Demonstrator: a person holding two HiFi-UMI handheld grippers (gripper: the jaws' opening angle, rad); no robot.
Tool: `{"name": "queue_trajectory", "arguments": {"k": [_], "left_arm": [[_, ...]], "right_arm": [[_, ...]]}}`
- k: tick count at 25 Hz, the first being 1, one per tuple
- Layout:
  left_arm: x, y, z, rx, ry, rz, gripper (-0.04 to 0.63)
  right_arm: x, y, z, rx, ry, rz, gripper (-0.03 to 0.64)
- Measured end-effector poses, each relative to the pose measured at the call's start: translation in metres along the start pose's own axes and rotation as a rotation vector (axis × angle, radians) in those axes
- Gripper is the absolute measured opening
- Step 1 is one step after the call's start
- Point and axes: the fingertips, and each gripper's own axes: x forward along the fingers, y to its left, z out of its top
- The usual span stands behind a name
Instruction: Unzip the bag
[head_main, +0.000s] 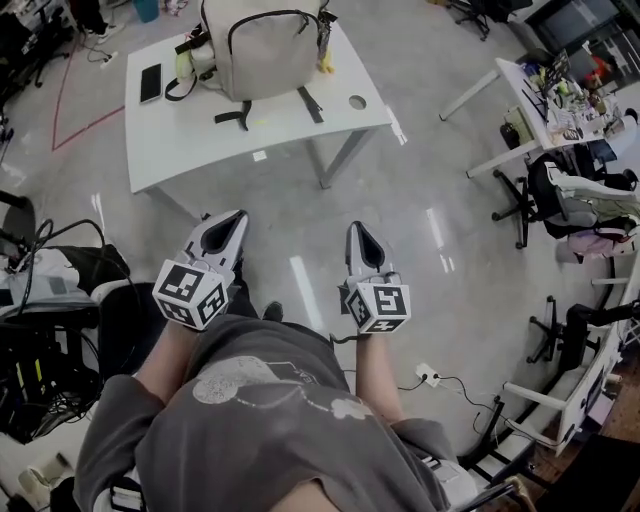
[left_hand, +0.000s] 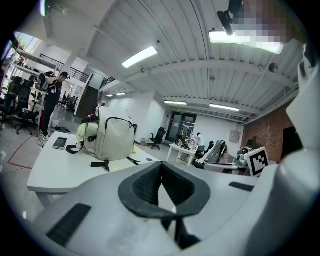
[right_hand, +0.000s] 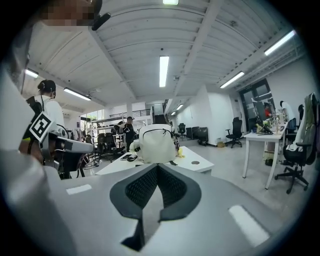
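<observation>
The bag (head_main: 262, 45) stands upright on the table (head_main: 200, 130), with two dark straps trailing from its base toward you. A phone (head_main: 151, 83) lies left of the bag on the same top. Your left gripper (head_main: 232, 216) and right gripper (head_main: 358, 229) are well short of the bag, over the floor, side by side and both aimed toward it. Each has its jaws pressed together at the tips, pinching nothing. A desk (head_main: 520, 95) and a chair (head_main: 520, 200) stand far right of the bag.
</observation>
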Motion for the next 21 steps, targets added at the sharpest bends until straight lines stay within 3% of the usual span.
{"name": "queue_trajectory", "arguments": {"k": [10,21], "left_arm": [[-0.019,-0.034,0.004,0.027,-0.039,-0.025,0.006],[-0.035,-0.03,0.0,0.016,-0.05,-0.004,0.006]], "right_arm": [[-0.038,0.014,-0.002,-0.011,-0.008,0.012,0.0],[-0.034,0.034,-0.006,-0.029,0.009,0.06,0.0]]}}
